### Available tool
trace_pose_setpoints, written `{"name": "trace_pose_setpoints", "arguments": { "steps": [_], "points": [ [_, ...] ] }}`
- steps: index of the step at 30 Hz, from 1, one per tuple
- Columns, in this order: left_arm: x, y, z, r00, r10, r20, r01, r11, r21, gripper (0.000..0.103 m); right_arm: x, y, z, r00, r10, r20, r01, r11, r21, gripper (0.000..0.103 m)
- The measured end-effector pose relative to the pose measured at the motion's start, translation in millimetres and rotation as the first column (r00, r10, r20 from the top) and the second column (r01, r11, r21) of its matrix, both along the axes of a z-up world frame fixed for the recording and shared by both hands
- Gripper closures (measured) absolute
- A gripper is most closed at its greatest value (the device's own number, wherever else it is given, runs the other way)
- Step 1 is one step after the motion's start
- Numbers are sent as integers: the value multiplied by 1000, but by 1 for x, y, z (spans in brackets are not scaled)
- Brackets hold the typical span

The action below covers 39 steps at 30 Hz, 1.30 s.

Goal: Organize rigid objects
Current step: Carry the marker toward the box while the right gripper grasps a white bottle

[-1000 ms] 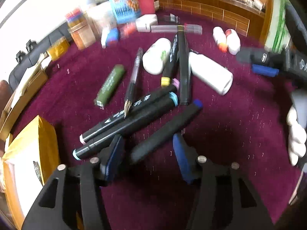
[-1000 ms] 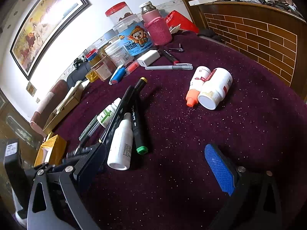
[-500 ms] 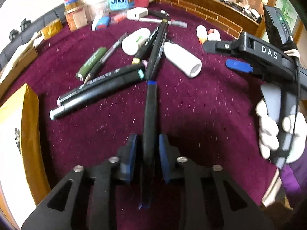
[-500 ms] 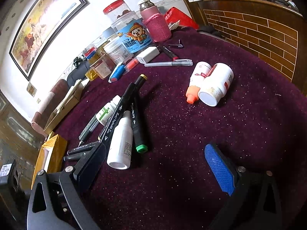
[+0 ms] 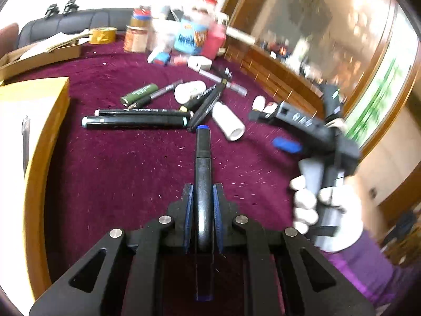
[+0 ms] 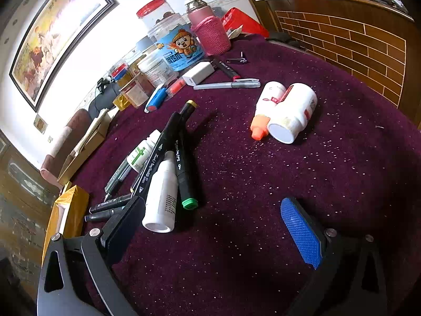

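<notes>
My left gripper (image 5: pixel 202 192) has a black marker with a blue cap (image 5: pixel 202 158) between its blue pads, lifted off the maroon cloth; the jaws are closing and the pads press on its barrel. Beyond it lie two black markers (image 5: pixel 134 119), a green pen (image 5: pixel 139 93) and a white bottle (image 5: pixel 227 122). A white-gloved hand (image 5: pixel 329 205) holds my right gripper (image 5: pixel 268 130) to the right. In the right wrist view my right gripper (image 6: pixel 210 205) stands wide open and holds nothing, its left finger beside a white bottle (image 6: pixel 160 194) and a green-capped marker (image 6: pixel 184 171).
A yellow box (image 5: pixel 31 131) stands at the left. Jars and a pink-sleeved bottle (image 6: pixel 210 31) crowd the back, with a white adapter (image 6: pixel 198 72) and silver pen (image 6: pixel 226 84) before them. Two white bottles (image 6: pixel 289 113) lie on the right. A brick-patterned wooden wall (image 6: pixel 355 42) borders the cloth.
The left gripper's jaws came together on the blue-capped marker and lifted it clear of the pile while the view swung and rolled. The right gripper has stayed put and open.
</notes>
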State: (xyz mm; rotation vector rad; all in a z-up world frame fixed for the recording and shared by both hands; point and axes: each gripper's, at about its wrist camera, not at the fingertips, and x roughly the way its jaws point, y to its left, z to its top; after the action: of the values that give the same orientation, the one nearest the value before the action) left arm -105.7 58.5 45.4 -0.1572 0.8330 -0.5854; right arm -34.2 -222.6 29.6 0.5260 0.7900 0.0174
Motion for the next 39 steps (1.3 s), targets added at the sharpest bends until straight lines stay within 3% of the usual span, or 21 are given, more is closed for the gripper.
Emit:
{"name": "trace_pose_setpoints", "arguments": {
  "steps": [4,7,9,11,13,15,16,23,26,27,29,33,36,39],
  "points": [
    [-13,16,12,1000,-1,18,2,999,-52,91,-20,-20,25,997,21,75,-24,998,50,2],
    [-14,24,15,1000,-3,18,5,996,-93,91,-30,-48,55,991,-61,116,67,997,-50,2],
    [-14,27,14,1000,-3,14,5,994,-113,91,-21,-61,62,992,-99,80,110,982,-153,2],
    [-15,27,14,1000,-7,13,9,992,-125,91,-6,-68,57,995,-99,24,101,977,-187,3],
    [-16,27,14,1000,-7,14,9,992,-129,91,9,-72,49,994,-108,-26,102,978,-183,14],
    [-18,27,12,1000,-4,9,5,992,-128,91,25,-76,39,991,-118,-70,106,983,-149,39],
    [-17,28,12,1000,-2,7,2,992,-122,91,34,-78,34,988,-125,-95,113,985,-127,43],
    [-15,33,11,1000,30,-2,-30,994,-100,91,67,-85,14,966,-186,-180,170,980,-101,45],
    [-15,37,10,999,46,-10,-47,993,-108,91,75,-90,7,963,-185,-197,172,981,-85,61],
    [-14,39,10,999,50,-15,-52,992,-114,91,75,-89,7,964,-184,-191,168,981,-93,61],
    [-14,46,11,998,58,-25,-61,989,-133,91,71,-90,8,967,-170,-188,157,984,-85,61],
    [-13,76,27,995,94,-21,-96,977,-192,91,45,-87,22,984,-101,-145,107,994,33,61],
    [-8,114,44,990,141,-14,-141,964,-224,91,23,-64,48,997,-4,-75,10,997,82,61],
    [2,145,52,977,211,-18,-210,959,-190,91,15,-25,75,992,123,-8,-122,987,101,61]
  ]
}}
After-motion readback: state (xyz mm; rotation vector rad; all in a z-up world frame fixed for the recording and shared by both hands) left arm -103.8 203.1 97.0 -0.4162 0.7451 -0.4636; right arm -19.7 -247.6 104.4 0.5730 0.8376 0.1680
